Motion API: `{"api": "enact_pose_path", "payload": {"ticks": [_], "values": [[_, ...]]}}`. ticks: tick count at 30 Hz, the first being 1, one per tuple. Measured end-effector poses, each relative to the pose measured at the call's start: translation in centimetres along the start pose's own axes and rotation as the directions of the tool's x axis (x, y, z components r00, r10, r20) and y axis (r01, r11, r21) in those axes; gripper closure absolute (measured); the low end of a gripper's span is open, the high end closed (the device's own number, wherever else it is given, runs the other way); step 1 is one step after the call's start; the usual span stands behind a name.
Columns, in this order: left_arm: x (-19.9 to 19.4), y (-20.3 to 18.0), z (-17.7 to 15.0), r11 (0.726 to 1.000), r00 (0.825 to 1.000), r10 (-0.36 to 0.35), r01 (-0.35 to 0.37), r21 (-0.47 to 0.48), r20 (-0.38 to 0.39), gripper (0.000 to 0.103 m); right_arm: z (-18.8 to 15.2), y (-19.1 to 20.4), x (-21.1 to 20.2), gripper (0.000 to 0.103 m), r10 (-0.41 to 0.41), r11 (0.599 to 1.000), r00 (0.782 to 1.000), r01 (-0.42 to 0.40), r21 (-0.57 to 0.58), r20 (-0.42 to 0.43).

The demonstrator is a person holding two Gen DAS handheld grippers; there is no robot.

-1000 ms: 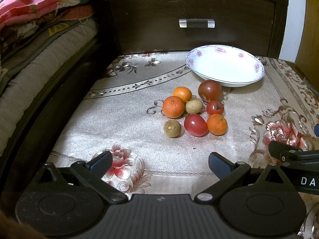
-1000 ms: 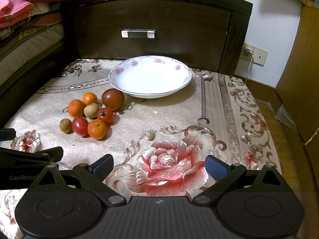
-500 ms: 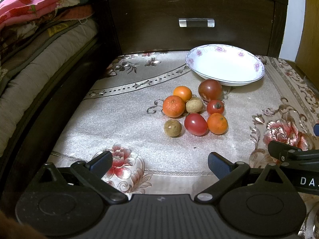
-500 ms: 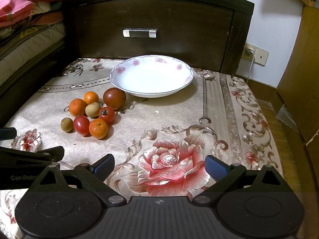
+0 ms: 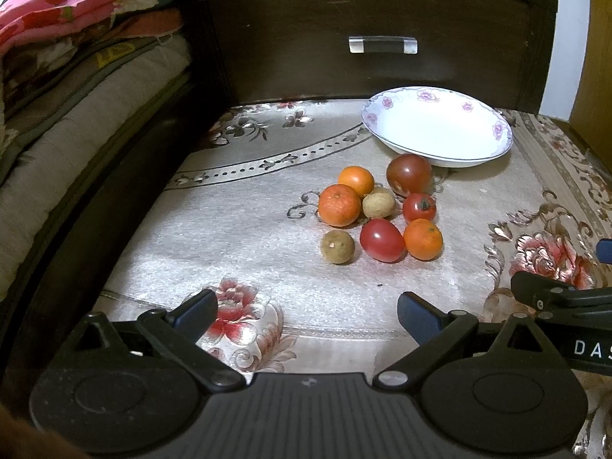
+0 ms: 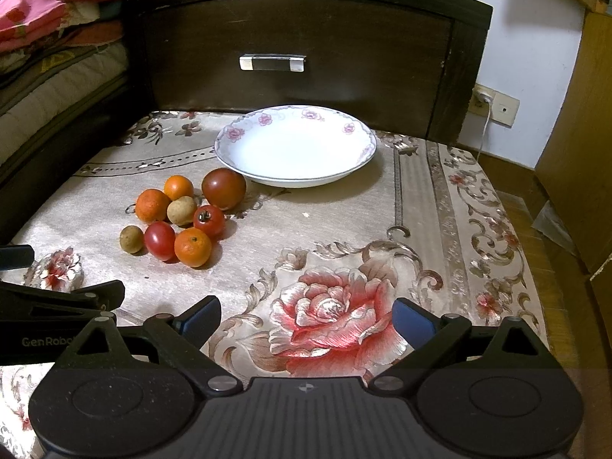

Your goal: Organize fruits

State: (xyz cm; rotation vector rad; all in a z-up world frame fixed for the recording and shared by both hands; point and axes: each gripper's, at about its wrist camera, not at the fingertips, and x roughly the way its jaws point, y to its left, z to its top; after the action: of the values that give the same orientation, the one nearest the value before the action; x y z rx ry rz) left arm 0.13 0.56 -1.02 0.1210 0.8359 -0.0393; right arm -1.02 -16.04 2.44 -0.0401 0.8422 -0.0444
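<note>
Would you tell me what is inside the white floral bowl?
The bowl holds nothing visible; its white interior shows bare in both views. Only the cloth under it is hidden.

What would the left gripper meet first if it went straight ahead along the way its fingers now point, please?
Probably the fruit cluster: the left gripper, jaws open and empty, points toward the red tomato and the brown longan nearest it. Depth is unclear, so it might touch the tablecloth first.
</note>
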Motion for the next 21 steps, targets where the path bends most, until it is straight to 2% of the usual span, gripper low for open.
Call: {"api": "enact_pose_path", "payload": {"ticks": [5, 10, 14, 17, 21], "values": [[0.1, 0.9, 0.7, 1.000, 1.000, -0.014, 0.014, -0.013, 0.011, 0.000, 0.5, 0.6, 0.3, 0.016, 0.047, 0.999, 0.999, -0.048, -0.015, -0.005], [0.6, 2.1, 1.6, 0.999, 0.999, -0.032, 0.032, -0.010, 0.006, 0.000, 1.9, 0.8, 1.0, 0.018, 0.128, 0.991, 0.992, -0.128, -0.030, 0.000], [1.1, 2.7, 2.0, 0.999, 1.000, -0.015, 0.015, 0.039, -0.011, 0.000, 2.9, 1.6, 1.8, 0.031, 0.220, 0.971, 0.975, -0.221, -0.094, -0.017], [1.5, 3.2, 2.2, 0.998, 1.000, -0.025, 0.025, 0.055, -0.014, 0.000, 3.5, 2.2, 2.8, 0.035, 0.270, 0.953, 0.962, -0.274, -0.129, -0.046], [1.9, 3.5, 2.3, 0.996, 0.997, -0.071, 0.071, 0.044, -0.010, 0.000, 4.0, 2.9, 4.4, 0.056, 0.311, 0.933, 0.945, -0.323, -0.157, -0.099]]}}
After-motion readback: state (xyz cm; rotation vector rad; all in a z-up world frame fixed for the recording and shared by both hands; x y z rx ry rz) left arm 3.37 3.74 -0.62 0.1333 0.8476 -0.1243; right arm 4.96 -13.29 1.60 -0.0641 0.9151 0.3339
